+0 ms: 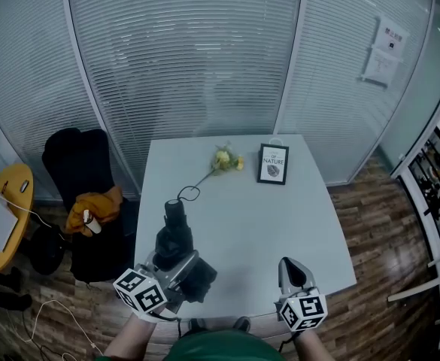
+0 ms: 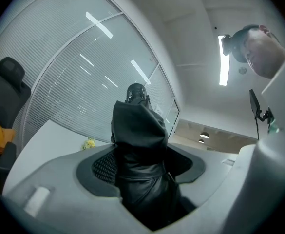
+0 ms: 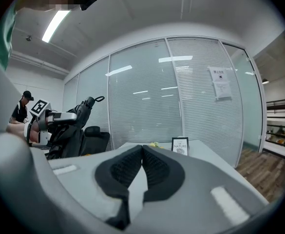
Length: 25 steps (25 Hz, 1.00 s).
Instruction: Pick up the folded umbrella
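White table (image 1: 265,224) below. L gripper (image 1: 180,265) clamped on umbrella (image 1: 176,235), held up; pick-up looks done. R gripper (image 1: 291,264) pinched together, empty. Next: hold firm.

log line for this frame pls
left gripper: shut on folded umbrella | right gripper: shut, empty | table: flower, framed picture

Framed card (image 1: 273,164) reads "NATURE"; the posted notice (image 1: 383,51) is too small to read.
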Motion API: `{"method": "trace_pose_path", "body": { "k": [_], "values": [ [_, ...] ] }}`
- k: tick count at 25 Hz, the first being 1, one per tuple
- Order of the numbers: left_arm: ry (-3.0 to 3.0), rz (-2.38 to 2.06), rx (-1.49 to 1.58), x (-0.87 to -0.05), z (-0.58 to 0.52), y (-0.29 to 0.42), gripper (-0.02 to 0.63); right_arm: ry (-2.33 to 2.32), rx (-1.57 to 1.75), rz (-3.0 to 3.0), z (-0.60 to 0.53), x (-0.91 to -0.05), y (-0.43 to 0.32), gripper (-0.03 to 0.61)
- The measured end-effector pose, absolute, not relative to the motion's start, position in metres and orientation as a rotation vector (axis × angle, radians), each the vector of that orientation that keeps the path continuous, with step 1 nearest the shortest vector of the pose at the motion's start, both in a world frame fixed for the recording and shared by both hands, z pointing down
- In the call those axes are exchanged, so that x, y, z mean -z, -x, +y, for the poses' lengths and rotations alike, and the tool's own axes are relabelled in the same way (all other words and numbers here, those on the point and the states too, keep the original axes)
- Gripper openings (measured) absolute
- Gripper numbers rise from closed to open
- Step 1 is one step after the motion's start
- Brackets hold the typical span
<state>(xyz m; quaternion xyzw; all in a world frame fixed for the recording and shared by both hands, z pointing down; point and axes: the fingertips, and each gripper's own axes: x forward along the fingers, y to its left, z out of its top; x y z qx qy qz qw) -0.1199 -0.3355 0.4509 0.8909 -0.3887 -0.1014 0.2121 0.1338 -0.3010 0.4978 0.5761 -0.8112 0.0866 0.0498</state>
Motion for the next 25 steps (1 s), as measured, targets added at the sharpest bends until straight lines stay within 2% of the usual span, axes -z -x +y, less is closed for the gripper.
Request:
{"method": "trace_pose_path", "body": {
  "k": [13, 25],
  "values": [
    [-2.578, -1.119, 0.322, -0.404, -0.33, 0.119, 0.295, -1.769, -0.174, -2.529, -0.317, -0.464, -0.133, 0.003],
    [-2.621, -1.129, 0.236, -0.412, -0.323, 0.104, 0.295, -1.784, -0.092, -2.548, -0.313, -0.449, -0.137, 0.003]
  ]
}}
